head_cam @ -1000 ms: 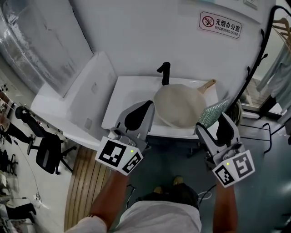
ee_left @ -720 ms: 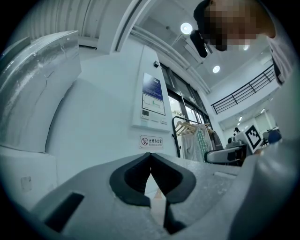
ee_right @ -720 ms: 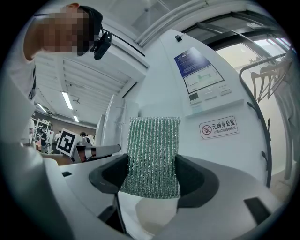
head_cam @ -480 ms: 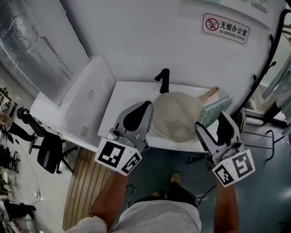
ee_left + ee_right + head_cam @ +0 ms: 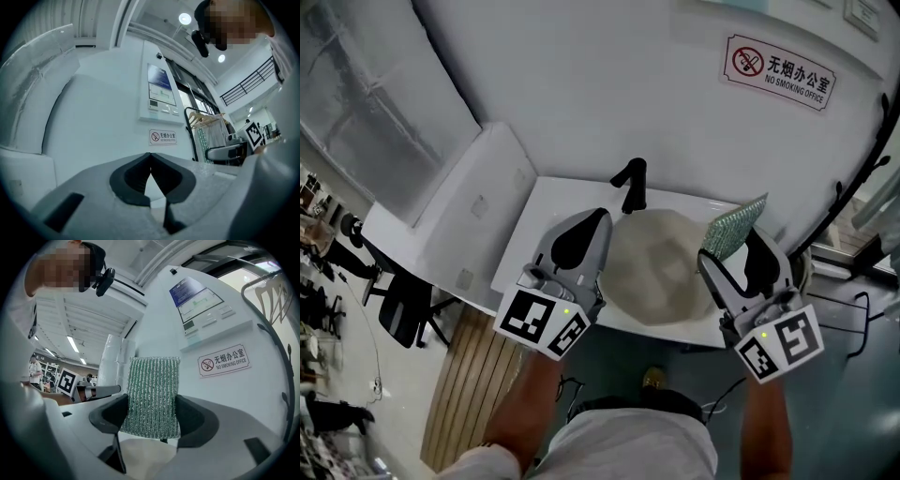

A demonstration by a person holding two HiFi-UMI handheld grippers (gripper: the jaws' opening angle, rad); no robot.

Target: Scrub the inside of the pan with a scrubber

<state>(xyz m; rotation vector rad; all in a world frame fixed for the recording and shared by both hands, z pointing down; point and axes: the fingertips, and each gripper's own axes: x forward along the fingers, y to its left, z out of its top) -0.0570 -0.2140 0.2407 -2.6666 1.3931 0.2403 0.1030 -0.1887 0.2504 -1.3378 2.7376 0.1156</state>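
Note:
A beige pan (image 5: pixel 661 272) lies in the white sink (image 5: pixel 546 211), below a black tap (image 5: pixel 630 184). My left gripper (image 5: pixel 596 221) hangs over the pan's left rim; its jaws (image 5: pixel 150 157) meet tip to tip with nothing between them. My right gripper (image 5: pixel 724 246) is over the pan's right side, shut on a green mesh scrubber (image 5: pixel 737 225) that sticks up past the fingertips. In the right gripper view the scrubber (image 5: pixel 153 397) stands upright between the dark pads, with the pan (image 5: pixel 143 460) below. The scrubber hides the pan's handle.
A white counter (image 5: pixel 455 239) runs left of the sink against the white wall. A no-smoking sign (image 5: pixel 783 71) hangs at the upper right. A black coat stand (image 5: pixel 853 187) is at the right, an office chair (image 5: pixel 398 314) and slatted wooden flooring (image 5: pixel 464 394) at the lower left.
Both grippers have come forward over the sink. The scrubber now covers the pan's wooden handle, which showed before. Neither grip has changed.

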